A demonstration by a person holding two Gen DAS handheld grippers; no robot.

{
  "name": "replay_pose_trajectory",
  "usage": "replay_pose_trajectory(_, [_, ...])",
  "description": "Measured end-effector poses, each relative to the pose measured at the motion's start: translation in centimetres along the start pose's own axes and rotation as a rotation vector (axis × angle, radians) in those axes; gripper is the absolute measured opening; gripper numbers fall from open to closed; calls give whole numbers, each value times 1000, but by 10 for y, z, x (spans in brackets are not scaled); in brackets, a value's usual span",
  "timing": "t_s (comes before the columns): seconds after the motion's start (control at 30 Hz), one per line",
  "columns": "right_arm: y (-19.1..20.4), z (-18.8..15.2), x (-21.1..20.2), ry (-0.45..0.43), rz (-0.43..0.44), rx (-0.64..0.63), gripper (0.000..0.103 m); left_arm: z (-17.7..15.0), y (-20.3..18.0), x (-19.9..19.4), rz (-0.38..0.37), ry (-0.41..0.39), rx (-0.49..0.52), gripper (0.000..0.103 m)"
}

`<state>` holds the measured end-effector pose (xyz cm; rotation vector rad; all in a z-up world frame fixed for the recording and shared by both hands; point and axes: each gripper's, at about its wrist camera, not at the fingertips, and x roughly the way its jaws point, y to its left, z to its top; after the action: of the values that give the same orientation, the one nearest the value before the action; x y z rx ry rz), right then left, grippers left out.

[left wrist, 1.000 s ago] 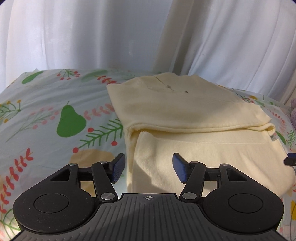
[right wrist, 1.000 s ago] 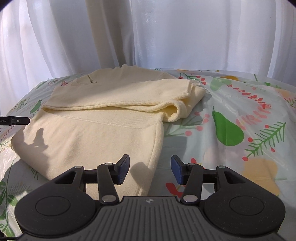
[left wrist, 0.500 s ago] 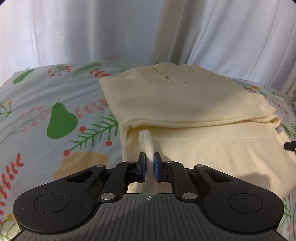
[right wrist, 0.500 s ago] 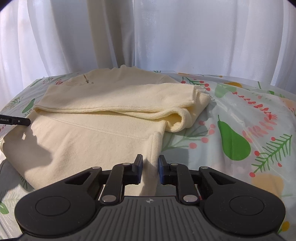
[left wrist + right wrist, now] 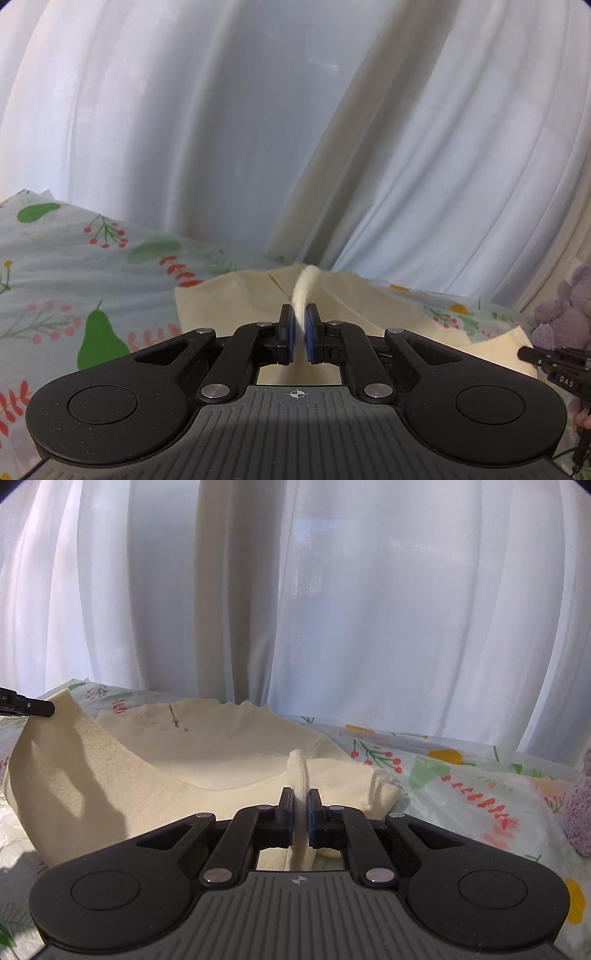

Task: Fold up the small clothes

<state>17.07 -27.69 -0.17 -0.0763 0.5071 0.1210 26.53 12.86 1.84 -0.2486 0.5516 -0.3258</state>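
Both pinches set: left gripper [image 5: 300, 334] and right gripper [image 5: 301, 818] are each clamped tight on a near-hem corner of the pale yellow fleece sweatshirt [image 5: 207, 753]. It lies mid-cloth on the pear-print tablecloth [image 5: 74, 280], hem raised. Risks: the bites look thin, so fleece could slip out; uneven hands would skew the fold. The purple plush toy [image 5: 565, 314] at far right and the white curtain [image 5: 332, 609] behind seem clear of the fold path.
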Motion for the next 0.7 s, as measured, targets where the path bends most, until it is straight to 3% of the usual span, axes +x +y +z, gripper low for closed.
replay_pose_trajectory(0.1, [-4, 14, 27, -19, -32, -7, 6, 11, 1, 31, 79, -2, 19, 8])
replay_pose_trajectory(0.27, [-12, 12, 90, 56, -64, 4, 6, -5, 17, 102, 188, 155, -23, 11])
replay_pose_trajectory(0.33, [-11, 4, 110, 118, -78, -21, 7, -15, 19, 109, 187, 206, -11, 12])
replay_pose_trajectory(0.4, [-11, -3, 118, 161, -91, -32, 7, -19, 18, 103, 155, 210, 12, 29])
replay_pose_trajectory(0.43, [-11, -5, 118, 174, -86, -36, 8, -22, 19, 97, 134, 210, 21, 44])
replay_pose_trajectory(0.47, [-12, -8, 117, 177, -82, -41, 12, -24, 20, 94, 109, 211, 28, 48])
replay_pose_trajectory(0.63, [-2, -18, 108, 165, -79, -153, 14, -30, 18, 96, 72, 250, 64, 45])
replay_pose_trajectory(0.7, [1, -19, 109, 167, -92, -186, 14, -33, 14, 103, 103, 264, 95, 33])
